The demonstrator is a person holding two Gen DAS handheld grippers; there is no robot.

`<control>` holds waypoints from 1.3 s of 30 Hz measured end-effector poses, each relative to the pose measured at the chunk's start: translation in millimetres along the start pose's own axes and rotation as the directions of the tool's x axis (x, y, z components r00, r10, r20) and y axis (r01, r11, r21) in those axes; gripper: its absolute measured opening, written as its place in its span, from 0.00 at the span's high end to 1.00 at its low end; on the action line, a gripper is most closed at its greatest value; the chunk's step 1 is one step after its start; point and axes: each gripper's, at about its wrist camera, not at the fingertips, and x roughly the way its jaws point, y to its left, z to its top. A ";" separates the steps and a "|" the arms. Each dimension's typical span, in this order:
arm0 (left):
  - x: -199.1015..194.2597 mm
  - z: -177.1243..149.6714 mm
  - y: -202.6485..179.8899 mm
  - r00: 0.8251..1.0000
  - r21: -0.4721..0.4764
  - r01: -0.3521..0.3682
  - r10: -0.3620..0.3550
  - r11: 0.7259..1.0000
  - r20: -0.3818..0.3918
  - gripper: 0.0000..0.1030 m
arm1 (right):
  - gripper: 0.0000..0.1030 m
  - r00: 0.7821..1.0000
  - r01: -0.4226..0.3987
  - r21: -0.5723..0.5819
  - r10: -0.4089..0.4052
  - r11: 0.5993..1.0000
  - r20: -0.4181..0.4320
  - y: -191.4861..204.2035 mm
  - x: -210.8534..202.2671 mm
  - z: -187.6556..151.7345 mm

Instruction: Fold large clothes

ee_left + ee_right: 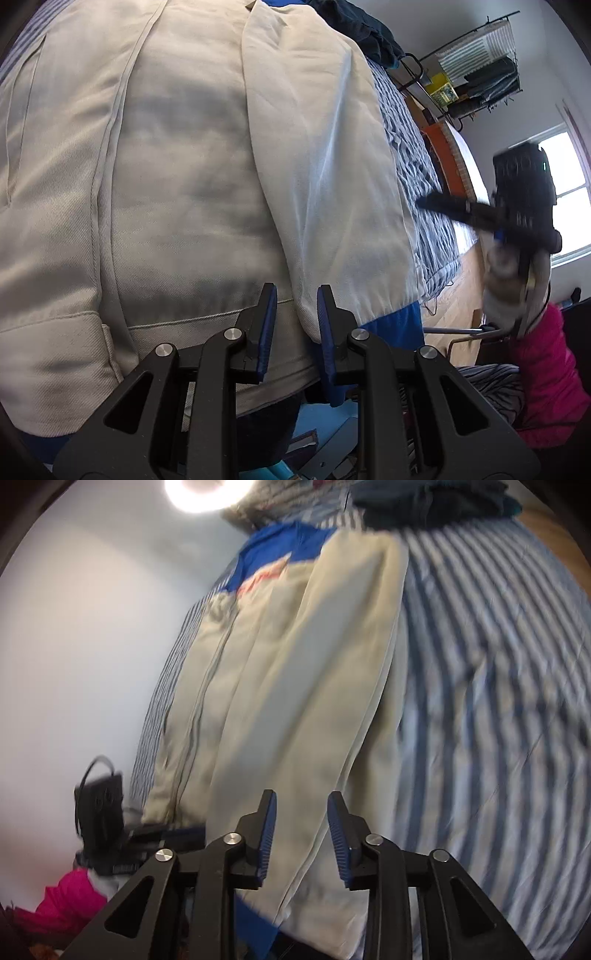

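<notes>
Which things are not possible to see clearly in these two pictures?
- Blue cloth: left wrist view, mostly hidden under the cream jacket.
- Right tongs: left wrist view, motion-blurred.
- Striped bedsheet: right wrist view, blurred.
- Dark clothes pile: right wrist view, cut by the top edge.

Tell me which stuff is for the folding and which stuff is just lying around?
For the folding:
cream garment, spread on the bed
left gripper, open at the garment's hem
right gripper, open over the garment

Just lying around:
striped bedsheet
blue cloth under the garment
dark clothes pile
pink jacket
clothes rack
</notes>
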 end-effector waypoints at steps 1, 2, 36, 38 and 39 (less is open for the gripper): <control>0.9 0.4 1.9 1.000 -0.015 0.010 -0.010 1.000 -0.005 0.80 | 0.66 1.000 -0.012 0.011 0.012 1.000 -0.020 0.5 6.0 -10.5; 2.4 0.2 3.2 1.000 -0.027 0.021 -0.021 0.999 -0.008 0.80 | 0.66 0.999 -0.015 0.022 0.016 1.000 -0.037 0.7 11.9 -18.0; -8.5 24.6 -69.0 0.985 0.152 -0.085 0.060 0.985 0.160 0.98 | 0.55 0.998 0.036 0.103 -0.042 0.994 0.054 -43.4 -2.1 -69.2; -4.5 36.1 -63.2 0.979 0.125 -0.100 0.076 0.987 0.187 0.98 | 0.55 0.998 -0.011 0.128 0.002 0.992 0.066 -49.3 0.0 -71.4; -0.8 42.0 -61.8 0.978 0.118 -0.099 0.075 0.988 0.193 0.98 | 0.59 0.997 -0.034 0.129 0.024 0.991 0.076 -50.3 -0.4 -71.9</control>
